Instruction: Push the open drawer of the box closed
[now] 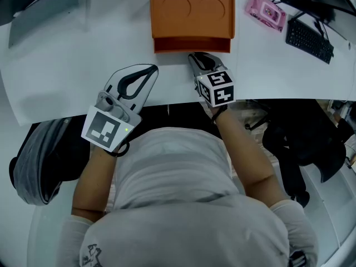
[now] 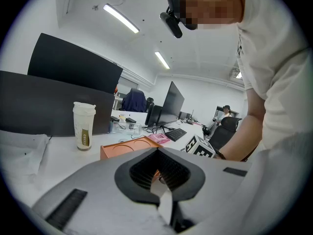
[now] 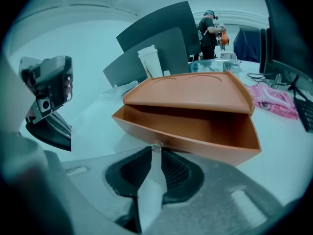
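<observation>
Jaws closed and empty, the left gripper (image 1: 151,69) sits over the white counter (image 1: 67,65) at seven o'clock from the orange box (image 1: 192,13). The right gripper (image 1: 193,55), at six o'clock, pinches the small knob (image 3: 156,146) on the box's open drawer (image 1: 192,44), which juts out toward six o'clock.

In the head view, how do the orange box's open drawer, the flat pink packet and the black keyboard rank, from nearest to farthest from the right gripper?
From the right gripper:
1. the open orange drawer, directly ahead of its tips.
2. the flat pink packet, farther back and to the right.
3. the black keyboard, farthest, at the far right.
</observation>
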`<state>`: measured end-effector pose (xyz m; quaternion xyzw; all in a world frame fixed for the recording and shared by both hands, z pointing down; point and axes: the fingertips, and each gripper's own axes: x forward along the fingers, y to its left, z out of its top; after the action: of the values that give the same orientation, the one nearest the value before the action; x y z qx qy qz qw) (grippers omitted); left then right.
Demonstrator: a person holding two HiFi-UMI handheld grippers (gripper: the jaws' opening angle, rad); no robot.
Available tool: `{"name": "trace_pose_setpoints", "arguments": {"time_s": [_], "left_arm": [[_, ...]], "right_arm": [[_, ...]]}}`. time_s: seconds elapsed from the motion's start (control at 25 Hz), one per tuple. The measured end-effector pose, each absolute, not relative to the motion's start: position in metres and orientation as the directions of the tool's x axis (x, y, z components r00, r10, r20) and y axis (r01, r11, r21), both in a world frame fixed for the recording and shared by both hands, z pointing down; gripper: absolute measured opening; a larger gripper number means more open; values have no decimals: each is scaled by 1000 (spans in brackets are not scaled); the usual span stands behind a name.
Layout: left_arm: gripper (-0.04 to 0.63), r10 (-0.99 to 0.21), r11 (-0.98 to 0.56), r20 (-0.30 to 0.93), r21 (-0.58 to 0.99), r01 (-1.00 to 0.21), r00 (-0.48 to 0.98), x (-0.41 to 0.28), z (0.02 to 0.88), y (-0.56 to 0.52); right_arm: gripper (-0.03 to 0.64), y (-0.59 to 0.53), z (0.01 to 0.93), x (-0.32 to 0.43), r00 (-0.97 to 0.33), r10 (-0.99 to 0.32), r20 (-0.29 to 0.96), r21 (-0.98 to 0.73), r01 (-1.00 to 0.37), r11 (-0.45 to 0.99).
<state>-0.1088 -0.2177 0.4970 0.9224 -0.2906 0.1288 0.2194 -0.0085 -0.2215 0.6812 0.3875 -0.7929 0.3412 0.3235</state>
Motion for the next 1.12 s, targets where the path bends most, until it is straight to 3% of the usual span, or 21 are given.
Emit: {"name": "trace_pose_setpoints", "arguments": {"time_s": [1.12], "left_arm": [[-2,-485,-721,381,336,-606,787,-110,504,-244]], "right_arm": [[64,-269,683,-8,-499,-391,774,-281,-823,494]]}}
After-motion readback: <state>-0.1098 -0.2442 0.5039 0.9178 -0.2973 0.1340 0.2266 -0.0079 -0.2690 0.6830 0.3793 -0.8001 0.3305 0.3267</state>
